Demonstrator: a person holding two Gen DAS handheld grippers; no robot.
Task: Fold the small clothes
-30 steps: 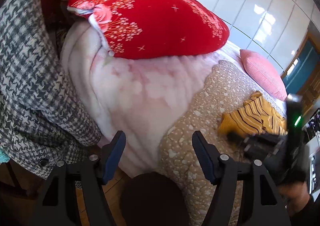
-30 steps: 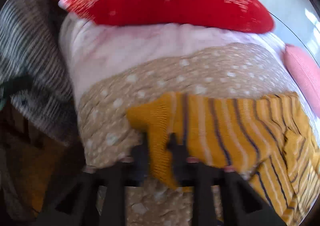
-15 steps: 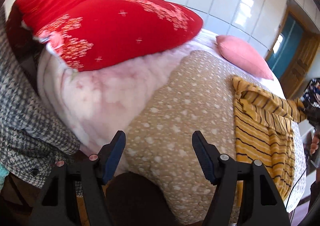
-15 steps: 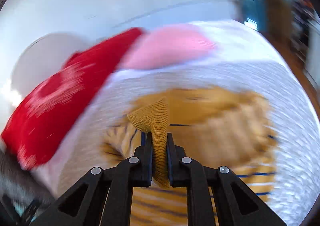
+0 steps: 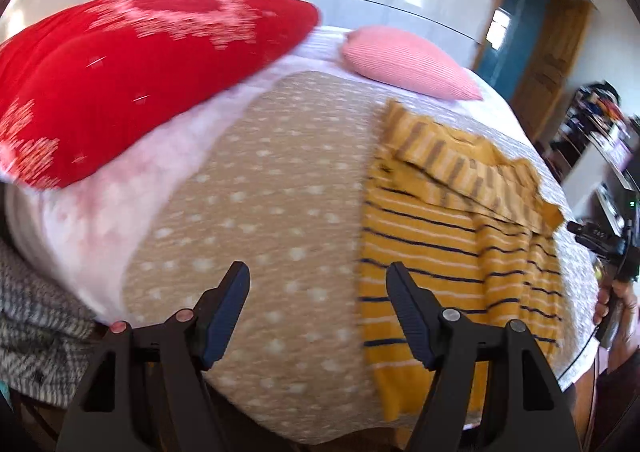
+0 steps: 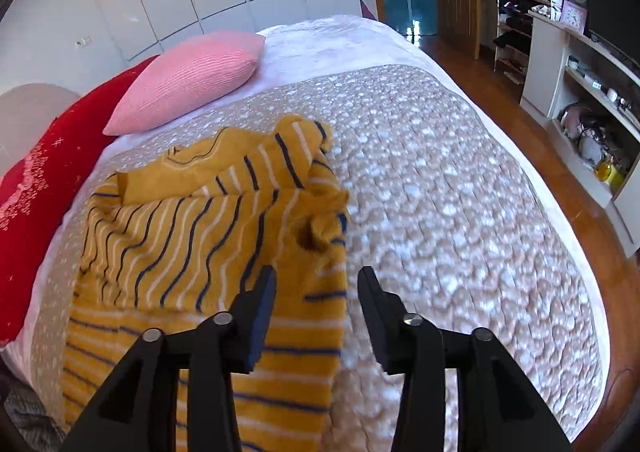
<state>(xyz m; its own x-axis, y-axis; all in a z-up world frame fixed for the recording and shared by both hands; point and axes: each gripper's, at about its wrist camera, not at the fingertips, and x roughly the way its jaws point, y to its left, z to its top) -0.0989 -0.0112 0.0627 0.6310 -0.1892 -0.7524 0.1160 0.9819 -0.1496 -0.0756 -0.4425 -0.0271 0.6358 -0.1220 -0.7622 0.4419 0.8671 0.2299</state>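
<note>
My right gripper (image 6: 317,288) has just been opening and now stands apart with nothing between its jaws, above the one yellow striped sweater (image 6: 208,236). My left gripper (image 5: 318,286) is wide and empty over the spotted tan blanket (image 5: 256,212). Beyond lie one pink pillow (image 6: 192,80) and one red quilt (image 5: 132,68).

Left gripper (image 5: 318,310) was matte black plastic: two angled arms with triangular cut-outs, each ending in a flat dark navy pad (image 5: 224,316). Two round screw heads per arm; the left-side ones looked reddish, the right-side ones silver-grey. Right gripper (image 6: 316,308) had the same build, black arms, navy-black wedge pads (image 6: 260,320), four silver screws. In the left wrist view its black housing showed a small green light. Hand (image 5: 612,304) on it partly visible, sleeve unclear.
</note>
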